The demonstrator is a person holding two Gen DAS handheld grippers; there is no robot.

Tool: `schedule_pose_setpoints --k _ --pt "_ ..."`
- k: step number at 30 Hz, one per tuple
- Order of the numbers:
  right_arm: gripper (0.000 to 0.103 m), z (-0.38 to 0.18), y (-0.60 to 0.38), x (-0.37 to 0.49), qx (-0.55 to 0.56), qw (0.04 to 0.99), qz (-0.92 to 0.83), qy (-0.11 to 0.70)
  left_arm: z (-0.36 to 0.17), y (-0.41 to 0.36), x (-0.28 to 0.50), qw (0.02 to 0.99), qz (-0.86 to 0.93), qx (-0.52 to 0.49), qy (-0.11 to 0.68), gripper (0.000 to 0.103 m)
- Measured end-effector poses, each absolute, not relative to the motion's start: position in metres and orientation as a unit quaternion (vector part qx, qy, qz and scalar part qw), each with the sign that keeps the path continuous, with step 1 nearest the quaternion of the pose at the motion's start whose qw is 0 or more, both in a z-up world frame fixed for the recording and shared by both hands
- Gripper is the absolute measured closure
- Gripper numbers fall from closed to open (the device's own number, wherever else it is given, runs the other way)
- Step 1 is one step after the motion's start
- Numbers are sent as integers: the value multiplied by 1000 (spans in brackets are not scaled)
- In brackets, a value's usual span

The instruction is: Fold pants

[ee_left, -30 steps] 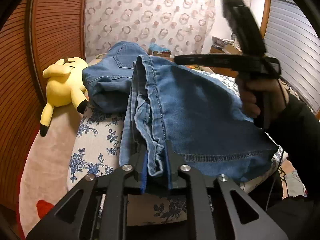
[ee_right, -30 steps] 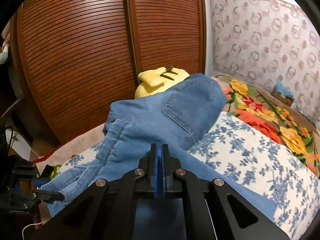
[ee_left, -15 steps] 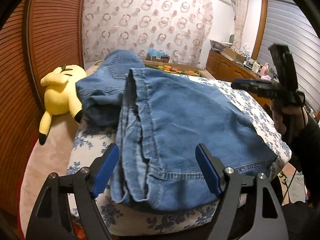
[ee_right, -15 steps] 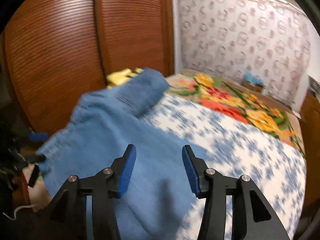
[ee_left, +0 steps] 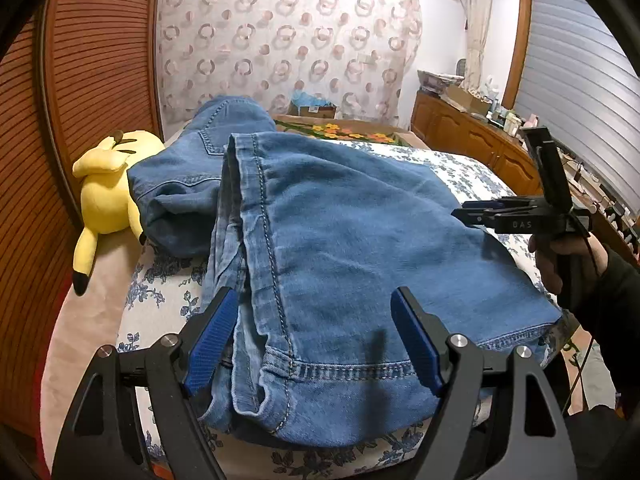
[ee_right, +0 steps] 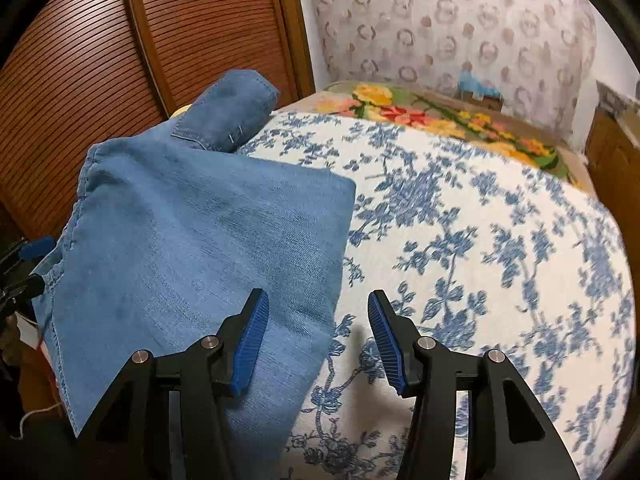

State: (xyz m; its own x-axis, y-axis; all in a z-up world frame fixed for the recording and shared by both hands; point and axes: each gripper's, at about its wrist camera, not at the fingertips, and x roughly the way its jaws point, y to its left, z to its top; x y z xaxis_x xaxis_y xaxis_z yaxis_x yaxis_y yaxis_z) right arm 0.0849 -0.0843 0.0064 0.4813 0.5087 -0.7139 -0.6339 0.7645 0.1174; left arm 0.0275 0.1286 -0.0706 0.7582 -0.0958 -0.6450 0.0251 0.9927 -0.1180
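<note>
Denim first: the blue jeans (ee_left: 340, 248) lie on the blue-floral bedspread (ee_left: 472, 176), legs doubled back so the hems sit at the near bed edge, w/ the waist and back-pocket part bunched up behind, toward the wardrobe side. Left of the jeans, a yellow plush toy (ee_left: 108, 188) lies against the slatted wooden wardrobe door (ee_left: 92, 60).

Step in hand, as I read it: one fold is laid and let go; next comes a re-grip for the following fold. That prob. calls for each gripper to close on a matching edge of the jeans, both layers pinched together, then carry that edge across w/o dragging the lower layer. The rumpled seam side at the jeans' left looks likely to bunch, so may need smoothing first.

Left gripper (ee_left: 316, 344): wide open above the hem of the jeans, blue pads either side of it, nothing pinched.

Right gripper (ee_right: 316, 344): about half open and opening a bit more, nothing between the pads; it sits over the right-hand edge of the jeans, one finger over denim, the other over bedspread. In the left wrist view a hand (ee_left: 560, 256) holds it just right of the jeans.
</note>
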Motion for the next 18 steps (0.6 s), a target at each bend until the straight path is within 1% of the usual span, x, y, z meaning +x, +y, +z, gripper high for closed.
schedule_pose_setpoints --k 8,15,17,18 --pt "49 -16 -71 109 -57 842 360 399 -68 123 33 937 -30 -48 346 24" --pt "51 -26 -59 116 -37 838 376 394 -63 115 36 938 -36 -35 343 24" --pt "71 -28 -55 117 -37 833 385 396 -61 115 38 939 -37 -33 341 24" --pt "77 -26 -54 115 -38 834 388 391 -61 115 40 939 -38 -33 341 24"
